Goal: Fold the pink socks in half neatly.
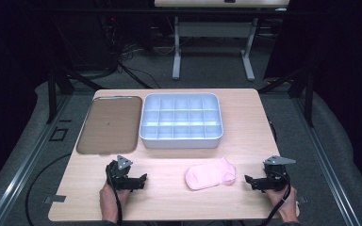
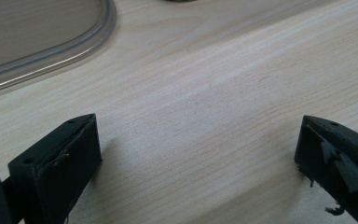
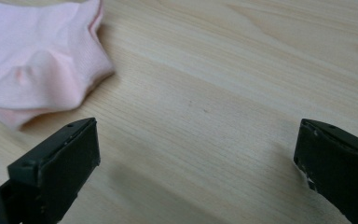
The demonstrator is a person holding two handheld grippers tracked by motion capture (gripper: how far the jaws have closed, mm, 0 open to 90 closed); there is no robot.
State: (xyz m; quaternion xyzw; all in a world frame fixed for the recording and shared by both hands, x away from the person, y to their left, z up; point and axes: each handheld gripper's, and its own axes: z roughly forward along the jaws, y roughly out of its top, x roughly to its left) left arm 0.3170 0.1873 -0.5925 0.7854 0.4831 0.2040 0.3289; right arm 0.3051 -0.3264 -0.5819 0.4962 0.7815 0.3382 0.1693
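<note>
Your high view sits above your side of the worktop [image 1: 245, 122] and looks forward and down, far enough back to take in the whole board, the floor around it and a second table's legs beyond. Your forearms enter from its bottom edge. The left gripper view rides low on the left hand-held gripper [image 2: 198, 154], skimming close over the wood grain and catching the rim of the brown tray [image 2: 51, 58] at its upper left. The right gripper view rides just as low on the right hand-held gripper [image 3: 198, 154], with the pink sock [image 3: 37, 60] at its upper left. Each shares its patch of near worktop with the high view, where tray [image 1: 109, 125] and sock [image 1: 210, 173] also appear.
</note>
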